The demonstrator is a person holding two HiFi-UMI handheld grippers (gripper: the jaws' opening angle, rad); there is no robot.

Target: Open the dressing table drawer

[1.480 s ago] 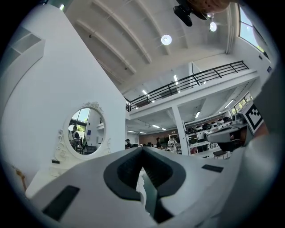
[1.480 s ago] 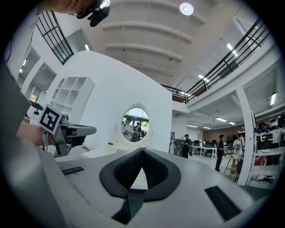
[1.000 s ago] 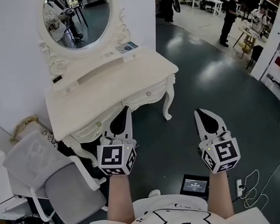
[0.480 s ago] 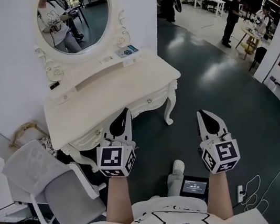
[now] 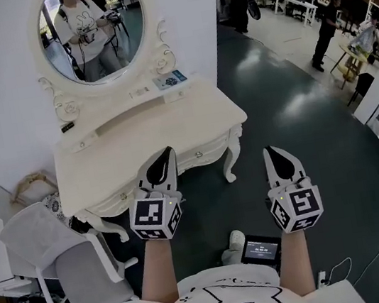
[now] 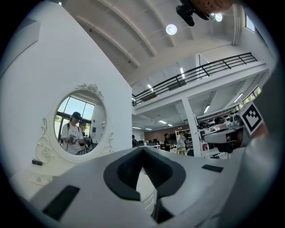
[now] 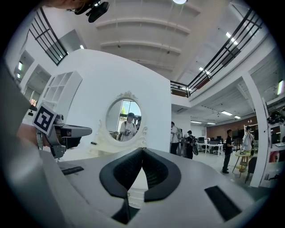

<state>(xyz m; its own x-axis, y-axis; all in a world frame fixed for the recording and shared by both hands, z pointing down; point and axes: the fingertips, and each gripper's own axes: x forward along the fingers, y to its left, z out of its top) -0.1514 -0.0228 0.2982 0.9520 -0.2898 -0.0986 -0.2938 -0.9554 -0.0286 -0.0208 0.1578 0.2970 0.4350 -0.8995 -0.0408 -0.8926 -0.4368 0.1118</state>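
Observation:
The cream dressing table (image 5: 137,138) stands against the white wall under its oval mirror (image 5: 91,30). Its drawer front (image 5: 201,154) with a small knob faces me and sits flush in the table's apron. My left gripper (image 5: 168,150) is shut and empty, and its tip overlaps the table's front edge in the head view, a little left of that knob. My right gripper (image 5: 272,149) is shut and empty too, over the dark floor to the right of the table's carved leg (image 5: 229,165). Both gripper views look level at the mirror (image 6: 80,122) (image 7: 126,121).
A grey office chair (image 5: 63,255) stands left of the table. On the floor by my feet lie a small screen device (image 5: 262,249) and a white shoe (image 5: 233,242). Several people and desks (image 5: 294,4) fill the far right of the hall.
Both grippers have come forward toward the dressing table. The table and mirror have drawn nearer, and the reflection of the person holding them now fills the mirror. The jaws stayed shut.

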